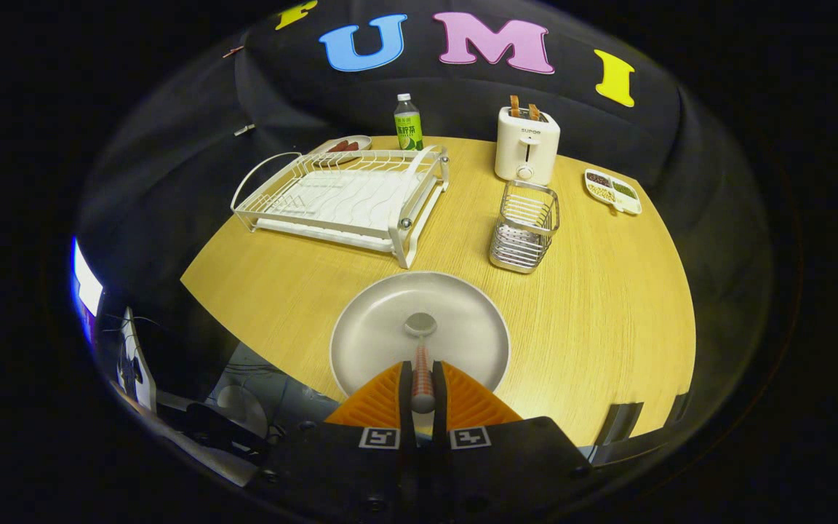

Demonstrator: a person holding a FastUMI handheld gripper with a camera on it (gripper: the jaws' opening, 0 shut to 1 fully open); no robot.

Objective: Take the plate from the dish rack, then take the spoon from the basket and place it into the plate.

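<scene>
**Spoon held over the plate**

The gripper [423, 382] has both fingers pressed narrow on the handle of a metal spoon [420, 342]. Its long axis runs straight ahead, bowl pointing away over the middle of the round grey plate [375, 327] on the wooden table [608, 313]. Beyond the plate stand a wire basket [524, 227] and, beside that, a white wire dish rack [342, 196]. Further beyond the plate are a white toaster [527, 144], a green-labelled bottle [407, 124] and a small divided tray [612, 191].

Matt plate [390, 327], wood-grain table [593, 320]
</scene>
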